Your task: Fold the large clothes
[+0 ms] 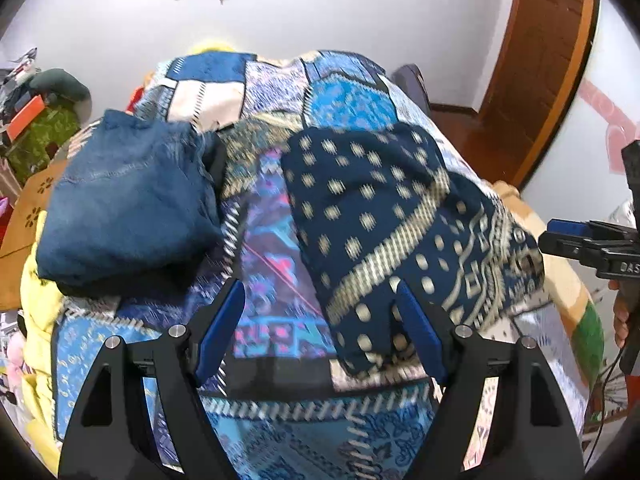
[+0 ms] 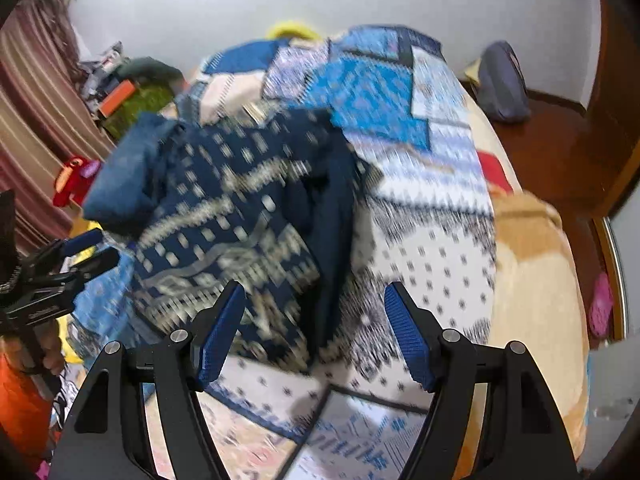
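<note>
1. Your left hand-held gripper (image 1: 320,330) hangs over the bed (image 1: 280,92) with its jaws apart. The near edge of the patterned cloth (image 1: 380,216) lies between the blue pads, but neither pad presses on it.
2. Your right hand-held gripper (image 2: 314,330) also has its jaws apart. The cloth's near corner (image 2: 240,240) and the white dotted quilt (image 2: 436,264) show between the pads; nothing is clamped.
3. The patterned cloth, navy with cream dots and a woven border, lies bunched on the quilt, roughly mid-bed, just ahead of both grippers.
4. Only the left view shows the folded blue garment (image 1: 128,200) whole, lying left of the cloth, with a strip of quilt between them. In the right view the blue garment (image 2: 120,176) peeks out from behind the cloth's far left edge, and you cannot tell whether they touch.
5. Only the left view shows your right gripper from the side (image 1: 588,244), at the frame's right edge, beside the cloth.
6. Only the right view shows your left gripper (image 2: 60,264) at the frame's left edge, with an orange sleeve (image 2: 20,396) below it.
7. The right view alone shows striped curtains (image 2: 32,120), a red toy (image 2: 76,180) and a grey bag (image 2: 502,84) by the far wall.
8. Both views are blurred, so fine folds in the cloth are unclear.
</note>
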